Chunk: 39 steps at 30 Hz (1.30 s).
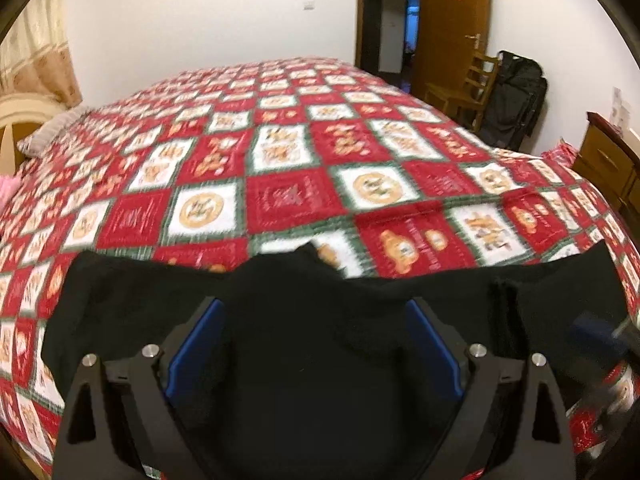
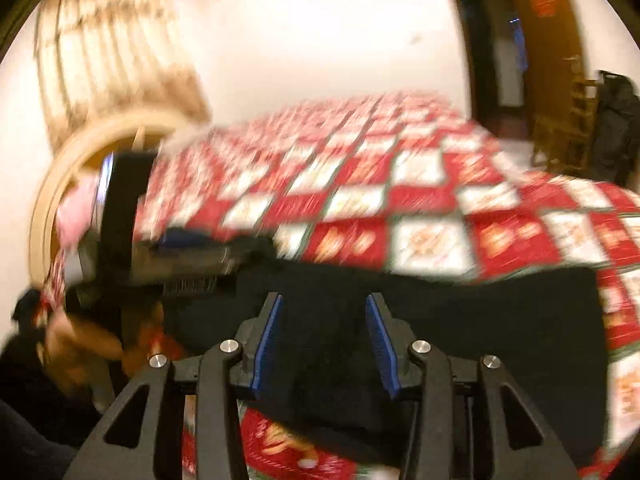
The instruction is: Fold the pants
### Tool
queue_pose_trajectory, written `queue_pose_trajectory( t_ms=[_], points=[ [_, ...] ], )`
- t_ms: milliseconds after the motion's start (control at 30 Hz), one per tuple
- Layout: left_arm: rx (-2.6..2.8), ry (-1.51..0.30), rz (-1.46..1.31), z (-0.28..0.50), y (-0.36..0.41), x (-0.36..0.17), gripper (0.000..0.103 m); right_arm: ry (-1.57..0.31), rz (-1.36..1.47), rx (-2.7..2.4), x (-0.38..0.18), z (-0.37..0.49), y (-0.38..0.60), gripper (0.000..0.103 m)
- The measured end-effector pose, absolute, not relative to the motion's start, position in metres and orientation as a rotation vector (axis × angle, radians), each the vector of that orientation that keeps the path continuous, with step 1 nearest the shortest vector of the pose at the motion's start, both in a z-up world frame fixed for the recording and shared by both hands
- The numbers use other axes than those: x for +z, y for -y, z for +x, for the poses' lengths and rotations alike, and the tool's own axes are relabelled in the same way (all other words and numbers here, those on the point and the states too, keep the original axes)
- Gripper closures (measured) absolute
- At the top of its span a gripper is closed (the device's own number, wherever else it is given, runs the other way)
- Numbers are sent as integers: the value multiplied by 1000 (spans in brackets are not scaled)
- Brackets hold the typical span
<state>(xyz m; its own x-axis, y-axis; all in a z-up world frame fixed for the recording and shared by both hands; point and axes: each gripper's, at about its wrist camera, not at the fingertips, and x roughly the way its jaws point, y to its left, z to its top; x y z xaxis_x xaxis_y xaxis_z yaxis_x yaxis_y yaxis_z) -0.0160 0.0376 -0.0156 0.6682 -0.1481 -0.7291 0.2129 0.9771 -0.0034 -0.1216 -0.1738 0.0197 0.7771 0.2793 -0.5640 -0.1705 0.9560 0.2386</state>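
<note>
**Pants partly folded, more to do**

Pants (image 1: 304, 320) lie dark and bunched at the near edge of the checked bedspread (image 1: 280, 152), their far edge uneven; we judge squaring is left. Our left gripper (image 1: 316, 344) gapes wide over the cloth, and our right gripper (image 2: 324, 340) is parted, holding nothing.

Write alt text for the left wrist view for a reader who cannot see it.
The left gripper, its blue-padded jaws wide apart, hovers over black fabric pants spread on a red, white and green patchwork bedspread. Beyond the bed stand a white wall, an open wooden door and a wooden chair.
</note>
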Motion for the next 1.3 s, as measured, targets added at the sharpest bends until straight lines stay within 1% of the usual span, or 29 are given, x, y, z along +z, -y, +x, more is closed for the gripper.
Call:
queue_pose_trajectory(
  t_ms=[100,200,367,600,767,900,1067,1300],
  points=[
    [-263,-780,100,-19,-19,-8,9,-665,201,94,21,-112,219,58],
    [-335,-787,104,-21,9,-8,9,-730,221,25,4,-98,246,58],
    [-373,-800,193,-27,57,-21,9,-802,228,-45,-27,-90,260,58],
    [-347,-875,233,-23,68,-42,9,-777,243,-68,-26,-93,263,58],
    [-354,-889,193,-21,56,-38,9,-725,241,7,-11,-101,234,58],
    [-277,-861,207,-19,36,-30,9,-734,198,125,-10,-93,191,58],
    [-74,-833,139,-9,-29,-20,9,-791,150,267,-21,-70,139,58],
    [161,-849,114,-4,-101,-31,9,-815,41,387,-37,-66,81,58]
  ],
)
